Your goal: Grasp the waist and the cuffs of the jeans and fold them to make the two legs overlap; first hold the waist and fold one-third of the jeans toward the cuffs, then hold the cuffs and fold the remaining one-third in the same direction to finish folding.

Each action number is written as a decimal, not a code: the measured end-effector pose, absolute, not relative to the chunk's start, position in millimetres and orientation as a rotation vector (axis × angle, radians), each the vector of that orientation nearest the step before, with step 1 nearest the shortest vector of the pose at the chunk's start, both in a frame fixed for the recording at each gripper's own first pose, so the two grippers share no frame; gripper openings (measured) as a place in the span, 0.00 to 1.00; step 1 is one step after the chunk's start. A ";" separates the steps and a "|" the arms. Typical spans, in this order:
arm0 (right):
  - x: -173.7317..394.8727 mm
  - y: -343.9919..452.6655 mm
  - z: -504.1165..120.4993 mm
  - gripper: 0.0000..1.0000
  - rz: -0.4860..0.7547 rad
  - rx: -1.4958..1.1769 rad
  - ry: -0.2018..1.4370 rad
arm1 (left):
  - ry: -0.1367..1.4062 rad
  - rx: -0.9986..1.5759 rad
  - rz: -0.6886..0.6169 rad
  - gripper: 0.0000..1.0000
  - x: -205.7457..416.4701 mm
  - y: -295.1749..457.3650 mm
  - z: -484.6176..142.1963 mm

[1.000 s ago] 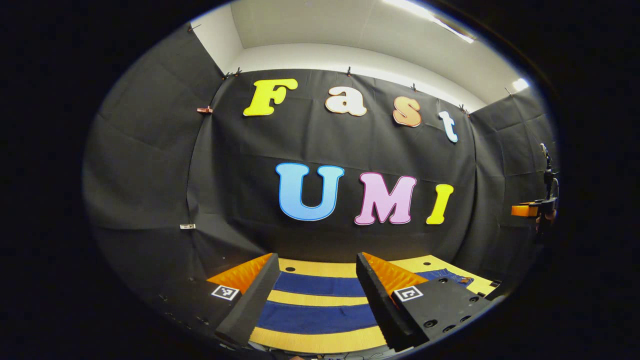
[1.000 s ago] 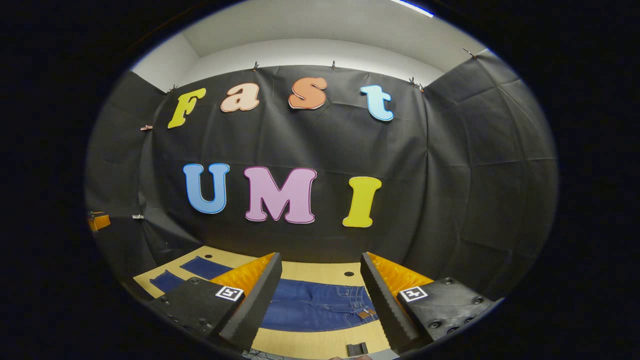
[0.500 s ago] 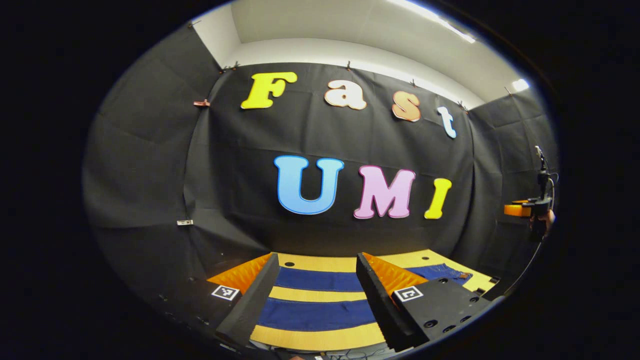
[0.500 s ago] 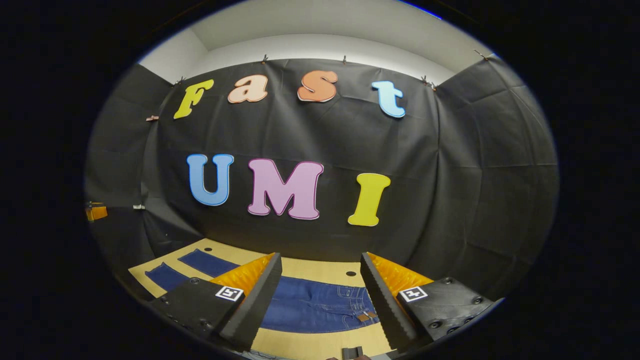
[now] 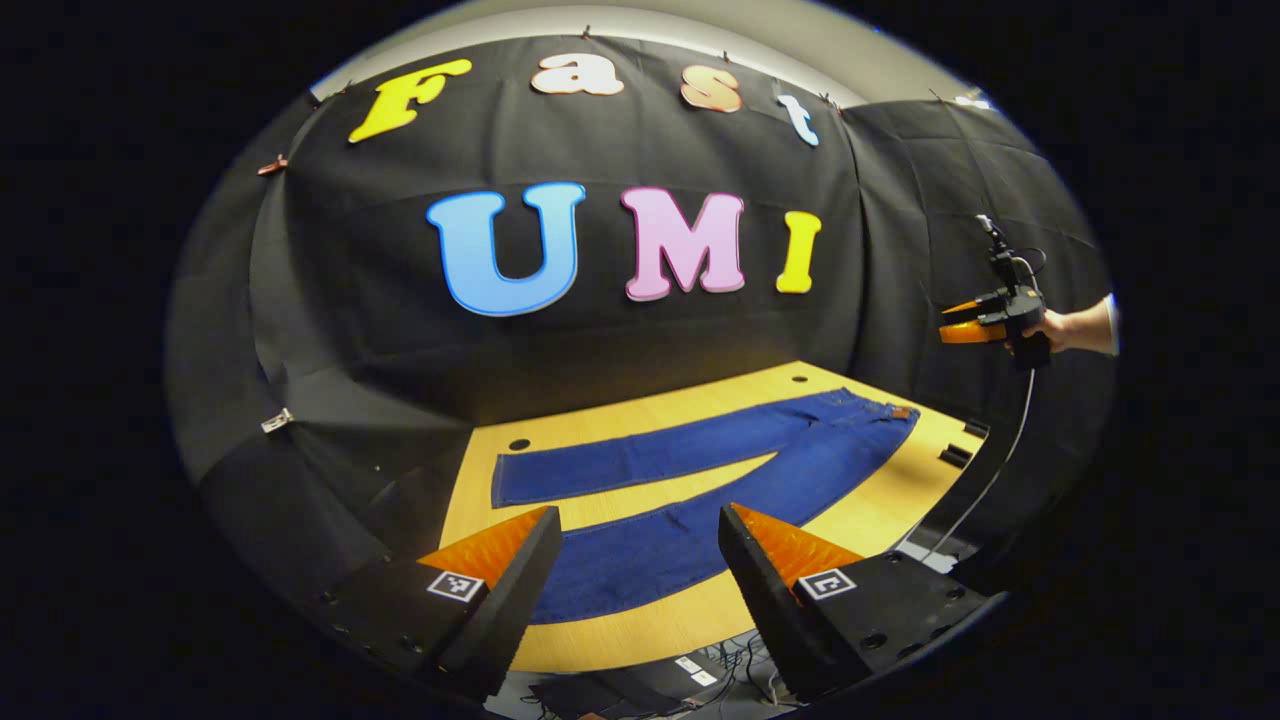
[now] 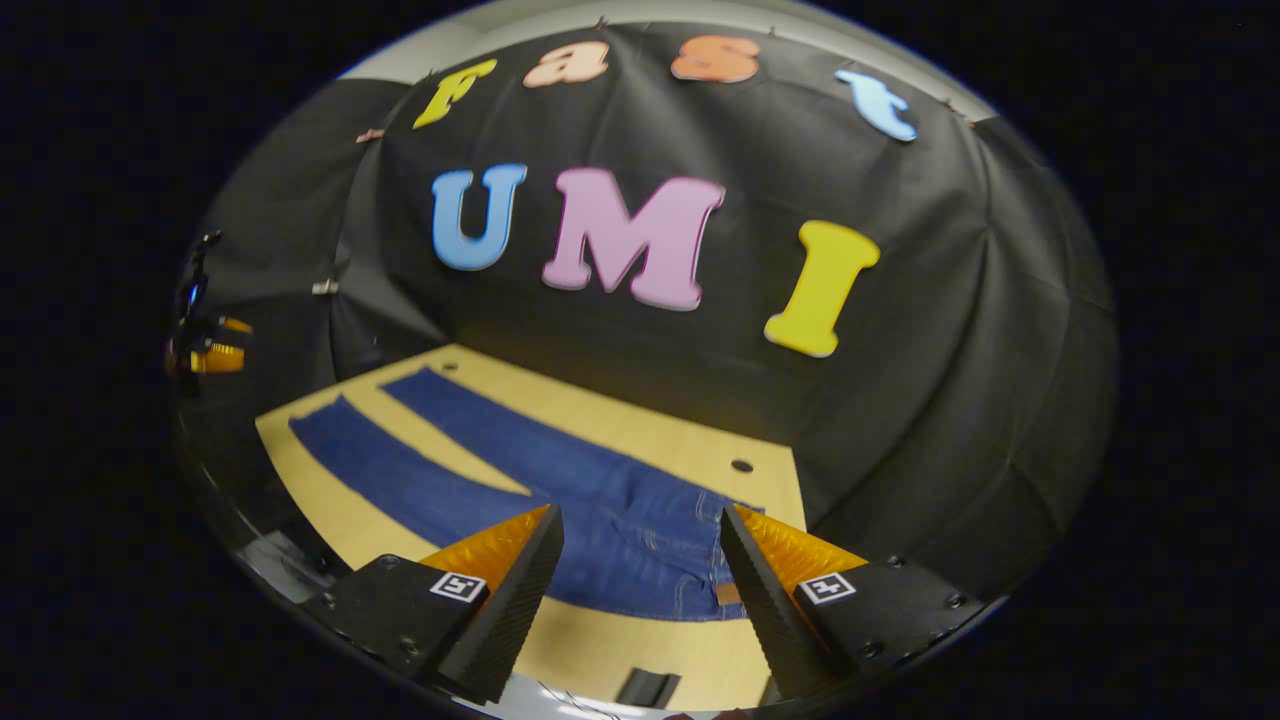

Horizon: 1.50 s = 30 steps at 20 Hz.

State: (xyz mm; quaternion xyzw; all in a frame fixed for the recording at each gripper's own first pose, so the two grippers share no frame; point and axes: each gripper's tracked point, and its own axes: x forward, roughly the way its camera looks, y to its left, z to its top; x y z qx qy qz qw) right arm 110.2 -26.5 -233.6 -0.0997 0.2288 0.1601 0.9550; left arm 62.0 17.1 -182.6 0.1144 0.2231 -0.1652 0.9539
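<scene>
1. The jeans (image 5: 700,470) are dark blue denim, lying flat and unfolded on the pale wooden counter (image 5: 850,520), the two legs spread apart in a narrow V with bare wood between them.
2. In the left gripper view the cuffs (image 5: 510,478) lie at the near left and the waist (image 5: 890,412) at the far right; in the right gripper view the waist (image 6: 700,590), with a small brown patch, lies closest, between the fingers.
3. The left tool (image 5: 635,575) hangs above the cuff end with its jaws wide apart, holding nothing.
4. The right tool (image 6: 640,575) hangs above the waist, jaws likewise wide apart and empty.
5. Each tool's fingers cover part of the denim beneath them, and the near leg's cuff is hidden behind the left tool's finger.
6. The right tool also shows far off at the right edge of the left gripper view, held by a hand (image 5: 1050,328); its jaws are too small to read there.
7. Round holes (image 6: 741,466) mark the counter, and a small dark block (image 5: 955,456) sits at its edge beyond the waist.
</scene>
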 end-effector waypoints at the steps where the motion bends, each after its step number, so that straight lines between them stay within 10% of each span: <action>1: 117.7 -25.3 -259.3 0.97 0.372 -0.238 0.524 | 0.487 0.245 -0.365 0.98 69.4 15.7 -196.2; 15: 137.5 -57.8 -466.4 0.98 0.893 -0.707 1.195 | 1.244 0.628 -0.745 0.99 119.3 95.7 -392.4; 26: 137.7 -70.3 -500.8 0.93 0.832 -0.691 1.408 | 1.469 0.787 -0.787 0.97 107.9 153.9 -430.2; 28: 143.4 -70.0 -497.5 0.95 0.753 -0.640 1.438 | 1.456 0.790 -0.774 0.61 115.7 152.2 -432.3; 30: 171.6 -66.7 -492.9 0.37 0.644 -0.566 1.391 | 1.445 0.804 -0.755 0.24 122.3 154.4 -436.5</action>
